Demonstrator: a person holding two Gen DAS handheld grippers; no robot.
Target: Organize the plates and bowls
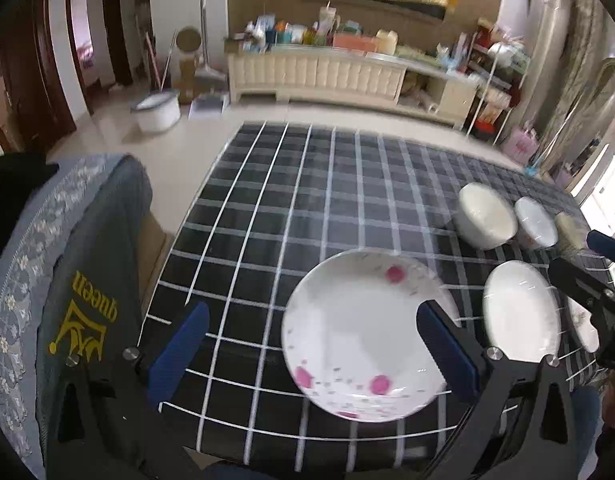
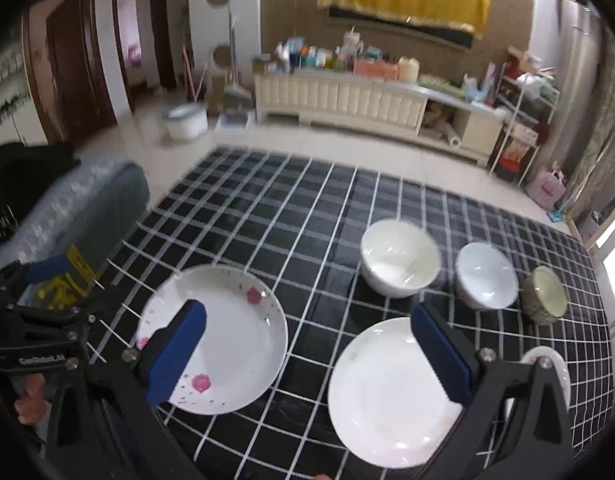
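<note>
A white plate with pink flowers (image 1: pixel 359 332) (image 2: pixel 227 340) lies near the front of the checked table. A plain white plate (image 1: pixel 521 316) (image 2: pixel 387 396) lies to its right. Behind them stand a large white bowl (image 1: pixel 485 216) (image 2: pixel 399 258), a smaller white bowl (image 1: pixel 535 222) (image 2: pixel 485 276) and a small green-rimmed bowl (image 2: pixel 545 294). A small flowered dish (image 1: pixel 583 324) (image 2: pixel 547 364) sits at the far right. My left gripper (image 1: pixel 311 344) is open and empty above the flowered plate's left side. My right gripper (image 2: pixel 307 340) is open and empty above the gap between the two plates.
The black-and-white checked tablecloth (image 2: pixel 307 208) covers the table. A grey-covered chair or sofa arm (image 1: pixel 79 264) stands at the table's left. A cream cabinet (image 2: pixel 347 100) with clutter lines the far wall, and a white bucket (image 2: pixel 185 120) is on the floor.
</note>
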